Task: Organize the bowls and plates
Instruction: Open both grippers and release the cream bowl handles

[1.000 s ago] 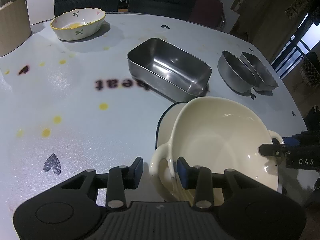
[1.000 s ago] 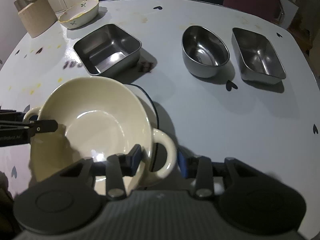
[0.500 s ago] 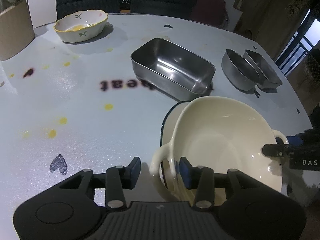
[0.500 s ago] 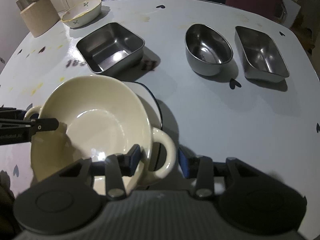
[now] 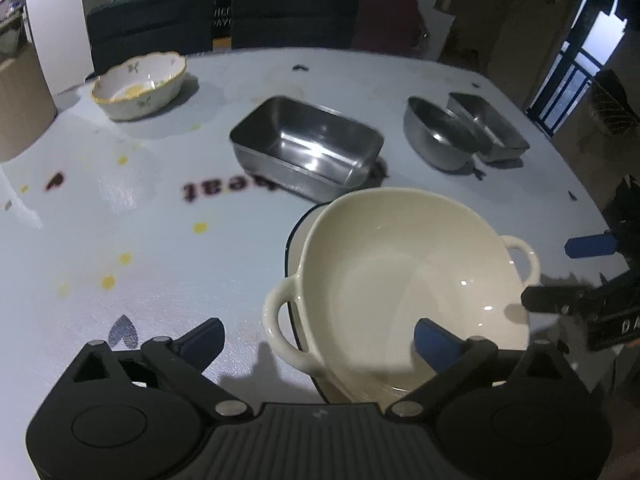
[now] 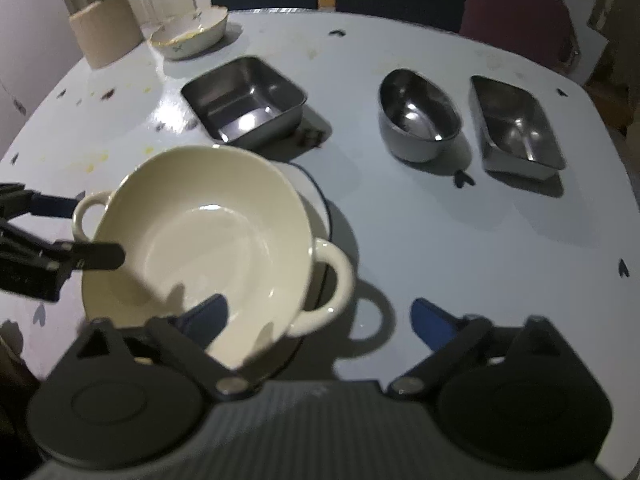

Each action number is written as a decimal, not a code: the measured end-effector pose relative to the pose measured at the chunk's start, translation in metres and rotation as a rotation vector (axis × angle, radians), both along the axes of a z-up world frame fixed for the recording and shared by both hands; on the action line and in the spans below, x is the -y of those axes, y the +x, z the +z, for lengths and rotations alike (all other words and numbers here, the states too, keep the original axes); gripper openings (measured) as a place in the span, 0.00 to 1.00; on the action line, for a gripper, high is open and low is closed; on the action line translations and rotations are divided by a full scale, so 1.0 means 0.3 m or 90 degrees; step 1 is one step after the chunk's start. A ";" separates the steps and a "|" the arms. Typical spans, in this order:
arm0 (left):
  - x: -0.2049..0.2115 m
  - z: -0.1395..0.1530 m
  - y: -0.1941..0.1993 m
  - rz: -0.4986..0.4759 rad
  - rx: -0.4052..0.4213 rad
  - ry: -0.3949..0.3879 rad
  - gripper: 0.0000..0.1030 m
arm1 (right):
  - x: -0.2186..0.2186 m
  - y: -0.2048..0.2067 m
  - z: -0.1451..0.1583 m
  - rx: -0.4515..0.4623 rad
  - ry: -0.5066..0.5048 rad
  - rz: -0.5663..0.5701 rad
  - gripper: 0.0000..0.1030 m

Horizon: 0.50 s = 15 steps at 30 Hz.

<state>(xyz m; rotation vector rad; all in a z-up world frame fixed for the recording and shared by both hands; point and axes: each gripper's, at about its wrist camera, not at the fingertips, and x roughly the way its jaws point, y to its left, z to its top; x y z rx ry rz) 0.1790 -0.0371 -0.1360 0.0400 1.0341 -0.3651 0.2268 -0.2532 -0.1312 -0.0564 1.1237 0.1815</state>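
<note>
A cream two-handled bowl [image 5: 400, 280] [image 6: 200, 240] rests on a white plate with a dark rim [image 5: 298, 232] [image 6: 318, 200] at the near side of the table. My left gripper [image 5: 320, 340] is opening wide; the bowl's left handle [image 5: 280, 320] lies between its blue pads, and neither pad touches it. My right gripper [image 6: 320, 316] is opening too, with the other handle [image 6: 332, 280] just ahead of its spread fingers and untouched. Each gripper shows in the other's view: the right gripper [image 5: 568, 276] and the left gripper [image 6: 76, 232].
Beyond the bowl stand a rectangular steel tray [image 5: 304, 152] [image 6: 244, 104], an oval steel bowl [image 5: 436, 136] [image 6: 420, 116] and a narrow steel tray [image 5: 488, 128] [image 6: 516, 124]. A floral ceramic bowl [image 5: 140, 84] and a cardboard container [image 6: 106, 32] sit far left. Chairs line the far edge.
Both grippers have gone from closed around the bowl's handles to wide open, and have drawn back and up a little. The bowl stays on the plate.
</note>
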 end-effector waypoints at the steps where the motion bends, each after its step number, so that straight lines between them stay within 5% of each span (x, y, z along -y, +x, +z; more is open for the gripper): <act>1: -0.005 0.015 -0.010 0.000 0.009 -0.005 1.00 | 0.009 -0.012 0.014 0.012 0.007 -0.006 1.00; 8: -0.074 0.142 -0.052 0.025 0.084 -0.042 1.00 | 0.042 -0.083 0.121 0.111 0.055 -0.049 1.00; 15: -0.209 0.276 -0.051 0.112 0.164 -0.106 1.00 | 0.018 -0.099 0.227 0.223 0.090 -0.054 1.00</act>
